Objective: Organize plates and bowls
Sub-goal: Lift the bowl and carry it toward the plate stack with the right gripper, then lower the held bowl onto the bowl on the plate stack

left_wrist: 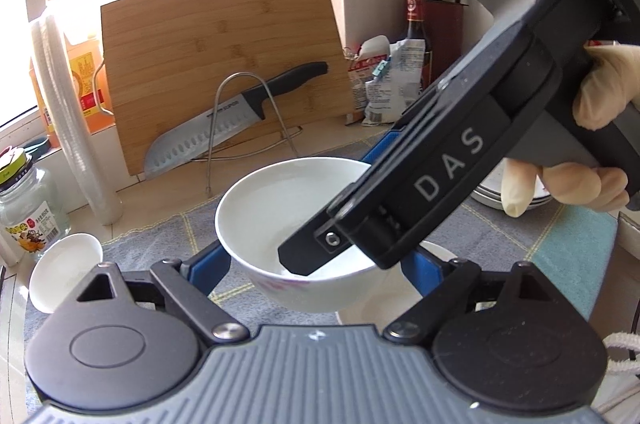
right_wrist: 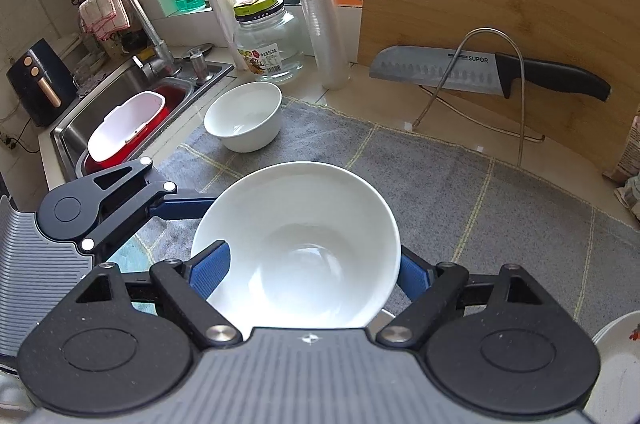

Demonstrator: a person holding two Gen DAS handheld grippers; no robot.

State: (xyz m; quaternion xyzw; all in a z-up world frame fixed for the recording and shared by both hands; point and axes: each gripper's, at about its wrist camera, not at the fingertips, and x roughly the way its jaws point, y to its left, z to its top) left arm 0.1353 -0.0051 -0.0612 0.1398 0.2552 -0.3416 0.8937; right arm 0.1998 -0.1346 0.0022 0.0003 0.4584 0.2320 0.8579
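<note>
white porcelain fills both of my views; each gripper has a bowl clamped between its blue pads; the left gripper (left_wrist: 316, 264) holds a white bowl with a red mark low on its outer wall (left_wrist: 288, 224), raised clear of the grey checked dish mat (left_wrist: 500, 236); the right gripper (right_wrist: 308, 264) grips a plain white bowl (right_wrist: 296, 244) by its sides, tilted so i look straight into it, also off the mat; in the left wrist view the right gripper's black body reaches across and over the left bowl's rim, with a gloved hand (left_wrist: 600, 83) on its handle; so the two bowls sit very near each other, and i judge i am bringing one into the other to nest them, though i cannot tell whether they touch yet.

done so far, as far as i can see: a stack of plates (left_wrist: 488, 193) already sits on the desk at the right, behind the glove; its edge shows in the right wrist view too.

left to do: a third white bowl (right_wrist: 244, 115) stands alone at the mat's far corner near the sink (right_wrist: 132, 79); neither held bowl is set down yet; i would put the task around its middle; bowls need nesting and placing; the bamboo cutting board (left_wrist: 224, 63) and the knife (left_wrist: 236, 111) leaning on it stand well apart from my work.
</note>
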